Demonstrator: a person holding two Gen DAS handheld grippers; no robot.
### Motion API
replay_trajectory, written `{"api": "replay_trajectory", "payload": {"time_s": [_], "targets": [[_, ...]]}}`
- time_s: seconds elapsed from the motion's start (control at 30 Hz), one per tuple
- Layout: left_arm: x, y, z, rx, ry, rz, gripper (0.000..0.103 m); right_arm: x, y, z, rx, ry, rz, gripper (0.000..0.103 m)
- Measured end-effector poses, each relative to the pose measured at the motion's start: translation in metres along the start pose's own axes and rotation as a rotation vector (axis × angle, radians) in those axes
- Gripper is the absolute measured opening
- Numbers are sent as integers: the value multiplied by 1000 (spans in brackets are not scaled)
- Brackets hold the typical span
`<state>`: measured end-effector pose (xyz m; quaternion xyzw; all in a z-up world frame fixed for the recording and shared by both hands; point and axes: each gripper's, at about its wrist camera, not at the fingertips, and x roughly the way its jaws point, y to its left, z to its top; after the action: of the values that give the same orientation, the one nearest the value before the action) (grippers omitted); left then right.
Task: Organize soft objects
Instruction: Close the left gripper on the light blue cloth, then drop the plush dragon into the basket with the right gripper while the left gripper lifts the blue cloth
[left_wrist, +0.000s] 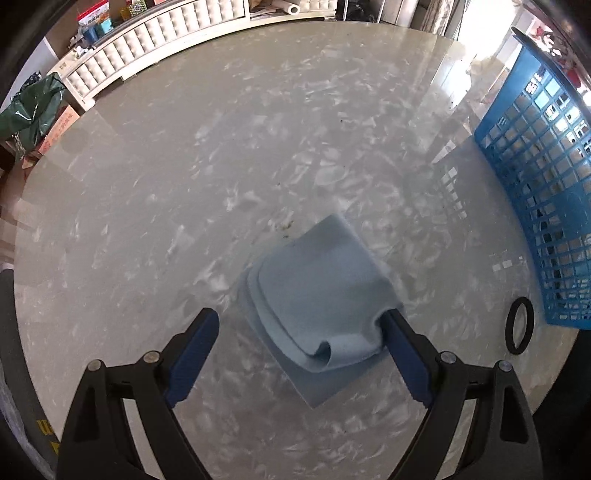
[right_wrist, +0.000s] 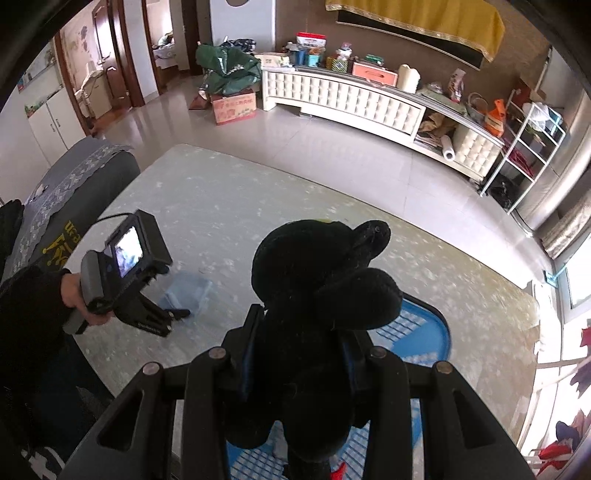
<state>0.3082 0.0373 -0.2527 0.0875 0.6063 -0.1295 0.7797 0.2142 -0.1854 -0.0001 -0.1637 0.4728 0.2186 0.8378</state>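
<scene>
A folded light blue cloth (left_wrist: 317, 291) lies on the marble table (left_wrist: 166, 192). My left gripper (left_wrist: 300, 315) hangs over it pointing steeply down, jaws wide open. The cloth's near edge sits between the fingers and touches the right fingertip (left_wrist: 393, 323); the left fingertip is clear of it. In the right wrist view a hand holds that left gripper (right_wrist: 173, 314) by the cloth (right_wrist: 190, 291). My right gripper (right_wrist: 301, 332) is shut on a black plush toy (right_wrist: 321, 266), held up above the blue plastic basket (right_wrist: 424, 332). The basket's mesh wall (left_wrist: 535, 177) stands right of the cloth.
A black ring (left_wrist: 519, 325) lies on the table beside the basket. A dark chair with a lace cover (right_wrist: 66, 192) stands at the table's left edge. Across the tiled floor are a white low cabinet (right_wrist: 351, 99) and a cardboard box (right_wrist: 234, 107).
</scene>
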Motion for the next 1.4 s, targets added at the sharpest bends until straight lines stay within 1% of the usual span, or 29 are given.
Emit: {"api": "replay_trajectory", "payload": {"time_s": [0.17, 0.2, 0.23, 0.27, 0.33, 0.4, 0.47, 0.5, 0.53, 0.57, 0.63, 0.73, 0.93, 1.03, 1.1, 1.17, 1.23, 1.33, 1.4], "targets": [[4, -7, 5, -9, -16, 5, 87, -2, -17, -11, 53, -5, -10, 35], [5, -14, 9, -9, -18, 4, 82, 0, -18, -12, 63, -6, -11, 35], [4, -17, 9, -2, -23, 0, 74, 0, -20, -13, 73, -7, -12, 35], [2, -22, 10, 17, -32, -9, 68, 2, -22, -15, 88, -5, -13, 35], [-2, -36, 11, 42, -37, -21, 49, 6, -25, -18, 110, 2, -11, 35], [-3, -44, 12, 51, -37, -21, 45, 11, -24, -21, 128, 9, -4, 35], [-4, -46, 14, 50, -39, -35, 36, 16, -23, -25, 140, 17, 7, 35], [-6, -45, 13, 40, -39, -51, 28, 17, -23, -26, 145, 20, 9, 35], [-6, -45, 15, 29, -39, -81, 24, 20, -24, -28, 153, 25, 11, 35], [-11, -46, 9, 29, -41, -91, 23, 22, -25, -30, 161, 28, 10, 35], [-13, -47, 6, 44, -44, -90, 17, 28, -26, -33, 189, 40, -4, 35], [-22, -51, 2, 47, -53, -104, 13, 40, -27, -37, 212, 69, -40, 35], [-48, -53, -1, 63, -94, -117, 12, 60, -32, -50, 234, 135, -117, 35], [-79, -59, -7, 85, -142, -142, 12, 72, -36, -57, 264, 162, -121, 36], [-96, -66, -11, 100, -172, -159, 12, 80, -37, -61, 272, 184, -142, 37], [-110, -71, -15, 119, -202, -159, 12, 81, -35, -62, 262, 186, -160, 36], [-120, -75, -17, 133, -221, -168, 12, 82, -31, -63, 250, 188, -175, 40], [-130, -81, -21, 141, -229, -187, 12, 86, -28, -66, 249, 213, -182, 44], [-139, -85, -24, 150, -247, -208, 12, 81, -25, -68, 249, 208, -181, 47]]}}
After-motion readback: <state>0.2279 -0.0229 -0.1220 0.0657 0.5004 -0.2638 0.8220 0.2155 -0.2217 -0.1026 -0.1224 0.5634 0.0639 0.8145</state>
